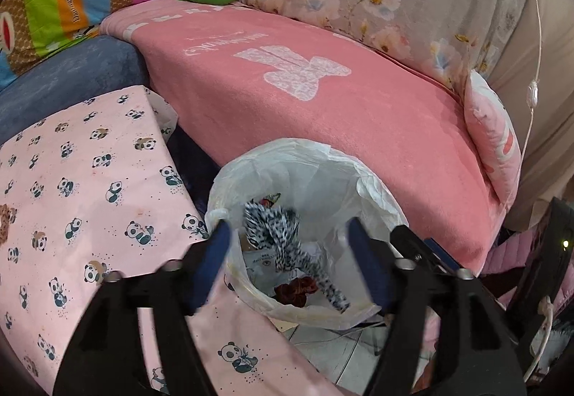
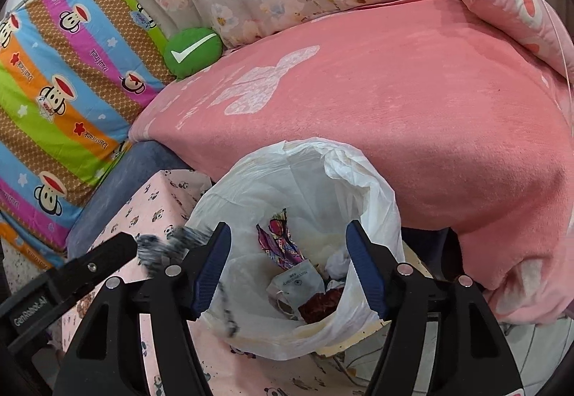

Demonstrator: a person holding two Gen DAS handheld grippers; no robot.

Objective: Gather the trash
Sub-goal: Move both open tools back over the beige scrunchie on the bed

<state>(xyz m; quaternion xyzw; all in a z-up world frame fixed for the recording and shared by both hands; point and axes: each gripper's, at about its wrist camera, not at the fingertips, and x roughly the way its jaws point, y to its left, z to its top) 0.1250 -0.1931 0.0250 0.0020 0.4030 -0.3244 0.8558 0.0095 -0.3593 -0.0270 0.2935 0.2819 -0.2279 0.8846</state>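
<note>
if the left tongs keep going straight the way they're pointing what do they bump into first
Probably the black-and-white spotted strip blurred in the mouth of the white trash bag, directly between the open left tongs. Depth is unclear; past it lies the trash at the bottom.

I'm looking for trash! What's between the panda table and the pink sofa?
The white plastic trash bag stands there, with a black-and-white spotted wrapper blurred over its mouth, shown in both wrist views.

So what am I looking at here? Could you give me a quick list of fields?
place: pink sofa, panda-print table
bin: white bag, open
inside bin: wrappers, dark red scrap
falling: spotted black-and-white piece, blurred, over the bag
left tongs: open, empty
right tongs: open, empty
</note>
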